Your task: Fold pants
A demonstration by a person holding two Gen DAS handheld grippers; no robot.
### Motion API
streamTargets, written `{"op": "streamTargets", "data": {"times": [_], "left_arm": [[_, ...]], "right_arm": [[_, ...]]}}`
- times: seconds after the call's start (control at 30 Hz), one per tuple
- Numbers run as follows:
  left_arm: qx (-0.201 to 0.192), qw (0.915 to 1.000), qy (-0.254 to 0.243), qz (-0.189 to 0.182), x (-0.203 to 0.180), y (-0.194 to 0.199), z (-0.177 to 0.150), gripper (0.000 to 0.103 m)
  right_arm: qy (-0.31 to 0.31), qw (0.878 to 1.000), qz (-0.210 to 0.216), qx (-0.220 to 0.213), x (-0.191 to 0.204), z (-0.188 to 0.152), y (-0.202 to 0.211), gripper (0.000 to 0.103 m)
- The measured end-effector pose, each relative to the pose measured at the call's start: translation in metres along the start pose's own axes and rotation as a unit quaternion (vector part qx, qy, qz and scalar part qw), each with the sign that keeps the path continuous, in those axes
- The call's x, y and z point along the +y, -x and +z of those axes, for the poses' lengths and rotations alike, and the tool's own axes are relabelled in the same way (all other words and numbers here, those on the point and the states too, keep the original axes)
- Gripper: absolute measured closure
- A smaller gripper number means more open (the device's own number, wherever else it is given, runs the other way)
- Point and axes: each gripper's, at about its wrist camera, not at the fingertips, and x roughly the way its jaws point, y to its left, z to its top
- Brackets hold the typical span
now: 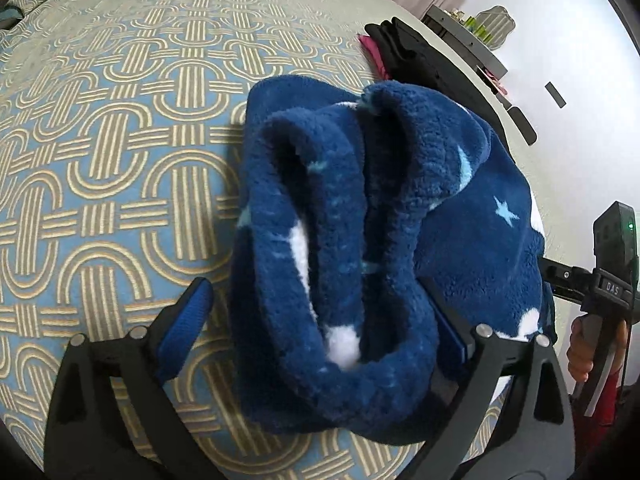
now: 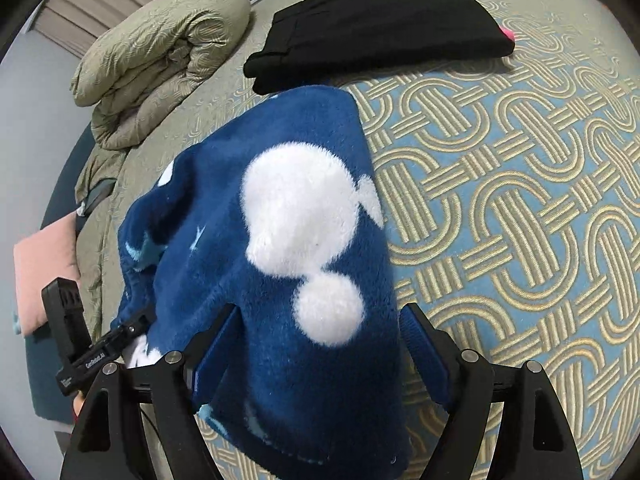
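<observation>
The pants (image 1: 360,216) are dark blue fleece with white blotches and pale stars, bunched in thick folds on the patterned bed. In the left wrist view my left gripper (image 1: 316,304) stands wide open, the folded bundle lying between its blue-padded fingers (image 1: 188,320) and over the right one. In the right wrist view the pants (image 2: 280,240) drape between the fingers of my right gripper (image 2: 320,340), which is open around the cloth; its fingers (image 2: 424,344) flank the fabric. The right gripper's body also shows at the right edge of the left wrist view (image 1: 608,276).
The bedspread (image 1: 100,160) has a blue and gold loop pattern. A folded black garment (image 2: 380,28) lies at the far side, with something pink under it (image 2: 509,34). A rolled olive quilt (image 2: 160,60) and a pink pillow (image 2: 44,276) sit to the left.
</observation>
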Motion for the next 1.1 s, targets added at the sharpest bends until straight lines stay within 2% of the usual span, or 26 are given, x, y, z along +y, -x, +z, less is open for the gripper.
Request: {"op": "streamTargets", "data": {"times": [0.3,0.53,0.63,0.87,0.9,0.93,0.97,1.03,1.07,1.1], "left_arm": [[0.005,0.9999,0.008,-0.007,0.005,-0.01,0.004,0.0],[0.009,0.9997,0.01,-0.018,0.005,-0.017,0.01,0.0],[0.009,0.9997,0.007,-0.02,0.005,-0.018,0.012,0.0],[0.007,0.9998,0.001,-0.02,0.002,-0.022,0.016,0.001],[0.005,0.9997,0.001,-0.024,0.001,-0.022,0.015,0.007],[0.003,0.9992,0.002,-0.04,0.001,-0.021,0.014,0.021],[0.0,0.9983,0.007,-0.058,0.0,-0.02,0.014,0.025],[-0.011,0.9983,-0.004,-0.057,-0.004,-0.016,0.012,0.038],[-0.016,0.9984,-0.015,-0.053,-0.008,-0.013,0.012,0.04],[-0.02,0.9985,-0.024,-0.045,-0.011,-0.01,0.011,0.044]], "right_arm": [[-0.017,1.0,0.009,0.008,-0.009,0.001,-0.009,0.016],[-0.05,0.997,0.061,0.024,-0.019,0.002,-0.019,0.016],[-0.06,0.995,0.07,0.031,-0.02,0.001,-0.026,0.013],[-0.033,0.998,0.046,0.036,-0.007,0.003,-0.031,0.011],[-0.031,0.998,0.042,0.035,-0.005,0.003,-0.032,0.011],[-0.027,0.998,0.039,0.033,-0.003,0.003,-0.034,0.012],[-0.018,0.999,0.031,0.029,0.001,0.002,-0.034,0.016],[0.013,1.0,0.022,0.018,0.012,-0.001,-0.03,0.044],[0.029,0.999,0.013,0.01,0.017,-0.001,-0.027,0.049],[0.052,0.999,0.0,-0.002,0.025,-0.003,-0.021,0.059]]}}
